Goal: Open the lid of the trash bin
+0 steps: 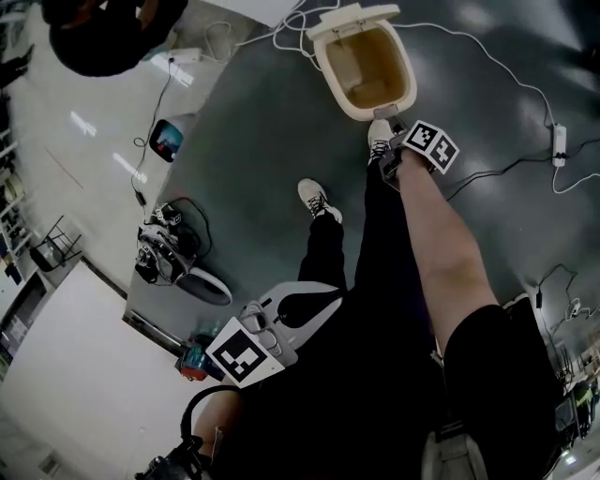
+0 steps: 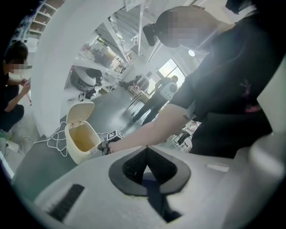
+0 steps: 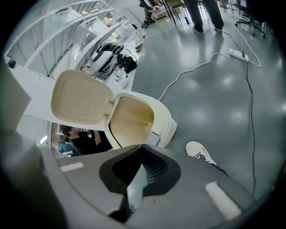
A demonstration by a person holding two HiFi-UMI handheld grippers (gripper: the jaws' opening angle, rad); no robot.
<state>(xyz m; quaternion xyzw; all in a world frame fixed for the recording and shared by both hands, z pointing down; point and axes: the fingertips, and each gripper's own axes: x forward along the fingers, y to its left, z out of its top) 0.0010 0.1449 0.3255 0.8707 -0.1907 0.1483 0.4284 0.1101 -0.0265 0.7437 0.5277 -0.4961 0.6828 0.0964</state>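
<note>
The cream trash bin (image 1: 405,82) stands on the grey floor with its lid (image 1: 352,17) swung up and back, so the bare inside shows. My right gripper (image 1: 394,129) hangs just in front of the bin's near rim, jaws closed together with nothing between them. In the right gripper view the open bin (image 3: 163,120) and raised lid (image 3: 80,98) lie just beyond the right gripper (image 3: 142,146). My left gripper (image 1: 323,292) is held back close to my body, far from the bin. The left gripper (image 2: 146,148) has its jaws together and empty, and the bin (image 2: 73,154) is small in the distance.
White cables (image 1: 487,70) and a power strip (image 1: 560,141) trail over the floor right of the bin. My shoes (image 1: 319,199) stand just short of it. Equipment and cords (image 1: 164,248) sit at the left by a white panel. A seated person (image 2: 13,89) is at the far left.
</note>
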